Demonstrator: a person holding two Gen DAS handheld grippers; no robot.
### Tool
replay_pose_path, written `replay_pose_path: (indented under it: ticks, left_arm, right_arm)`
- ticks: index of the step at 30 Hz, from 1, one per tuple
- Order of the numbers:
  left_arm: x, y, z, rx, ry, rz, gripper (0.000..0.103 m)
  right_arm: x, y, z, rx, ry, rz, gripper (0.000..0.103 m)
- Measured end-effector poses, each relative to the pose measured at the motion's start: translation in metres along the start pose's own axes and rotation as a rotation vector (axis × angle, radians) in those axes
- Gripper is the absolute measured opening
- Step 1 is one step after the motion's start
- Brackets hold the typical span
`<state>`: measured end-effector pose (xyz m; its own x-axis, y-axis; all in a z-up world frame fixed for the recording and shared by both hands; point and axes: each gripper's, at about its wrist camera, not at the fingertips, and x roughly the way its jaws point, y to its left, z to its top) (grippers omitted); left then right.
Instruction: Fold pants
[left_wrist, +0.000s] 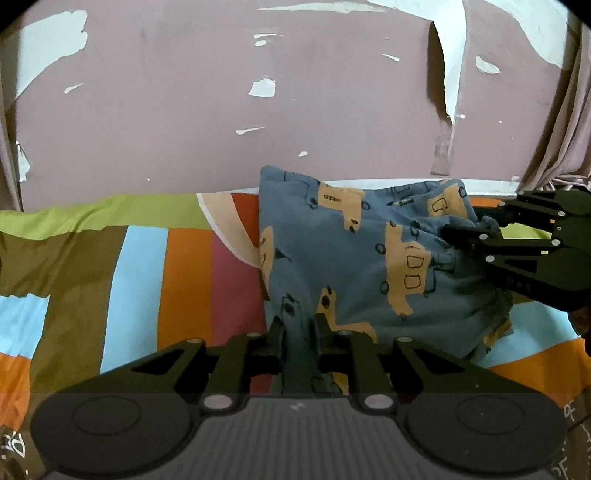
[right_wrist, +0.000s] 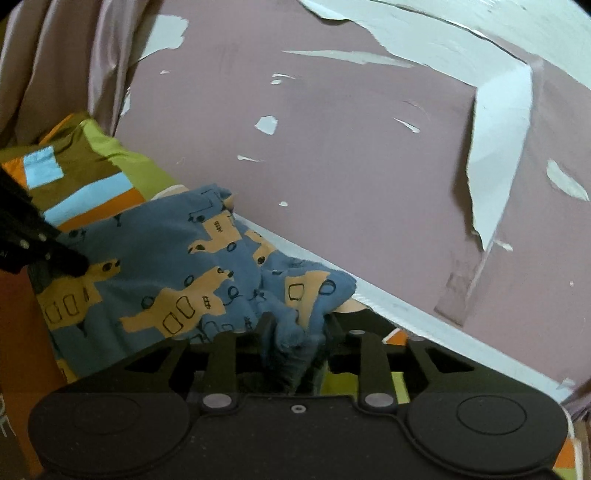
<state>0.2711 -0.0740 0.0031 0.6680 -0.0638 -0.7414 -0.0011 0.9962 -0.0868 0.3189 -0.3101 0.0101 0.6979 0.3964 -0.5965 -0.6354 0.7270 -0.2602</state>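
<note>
**On the striped bedcover, both grippers hold the blue pants**

Against the peeling pink wall (left_wrist: 184, 110), much of the scene is cut off. The bedcover (left_wrist: 140, 280) runs out of both views at the sides and bottom, and printed lettering at its lower corners is too clipped to read. A curtain (right_wrist: 55, 66) shows only as a strip at the frame edge. Each gripper's own black body fills the lower part of its view and hides the cloth beneath it. No hand or sleeve can be made out clearly; a dark patch at the right edge of the left wrist view is too small to tell.

The pants (left_wrist: 354, 258), blue with tan truck prints, lie bunched and partly folded on the bedcover, their far edge just beside the wall's white base strip (right_wrist: 406, 306).

The left gripper (left_wrist: 297, 332) has its jaws set narrow, with a fold of the pants' near edge standing between the fingers and running down into the gap; the pads appear to press on it, though the contact itself lies in shadow. The right gripper (right_wrist: 297, 328) is a little wider, with a thick wad of blue cloth filling the space between its fingers. In the left wrist view that same gripper reaches in from the right, its fingertips clamped on the pants' right-hand edge.
</note>
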Motion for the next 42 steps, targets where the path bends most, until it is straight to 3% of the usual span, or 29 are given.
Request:
replay_pose_path:
  ticks: [1, 2, 4, 7, 11, 13, 20, 27, 34, 42]
  left_arm:
    - [-0.002, 0.001, -0.001, -0.005, -0.001, 0.004, 0.026]
    - [-0.004, 0.001, 0.000, -0.009, -0.005, 0.009, 0.035]
    - [-0.008, 0.000, -0.001, -0.008, -0.010, 0.036, 0.052]
    - [-0.014, -0.003, -0.003, -0.002, -0.010, 0.060, 0.058]
    - [-0.035, -0.010, -0.008, -0.013, -0.055, 0.060, 0.084]
    - [-0.049, -0.015, -0.012, -0.017, -0.095, 0.064, 0.094]
    - [-0.098, -0.013, -0.045, -0.168, -0.175, 0.062, 0.100]
    - [-0.136, -0.019, -0.069, -0.082, -0.246, 0.098, 0.103]
    - [-0.156, -0.025, -0.095, -0.014, -0.258, 0.111, 0.103]
    - [-0.160, -0.013, -0.110, -0.081, -0.241, 0.078, 0.103]
  right_arm:
    - [-0.001, -0.001, 0.000, 0.013, -0.001, -0.002, 0.043]
    - [-0.003, -0.001, -0.002, 0.029, -0.006, -0.006, 0.064]
    - [-0.009, -0.001, -0.005, 0.062, -0.027, -0.008, 0.084]
    - [-0.019, 0.002, -0.012, 0.098, -0.033, 0.023, 0.086]
    - [-0.047, 0.017, -0.015, 0.120, -0.082, 0.002, 0.099]
    - [-0.064, 0.026, -0.015, 0.129, -0.099, -0.013, 0.102]
    - [-0.127, 0.052, -0.021, 0.219, -0.099, -0.059, 0.102]
    - [-0.175, 0.079, -0.031, 0.372, -0.100, -0.129, 0.102]
    - [-0.205, 0.104, -0.048, 0.488, -0.126, -0.171, 0.102]
    - [-0.226, 0.124, -0.059, 0.568, -0.174, -0.201, 0.102]
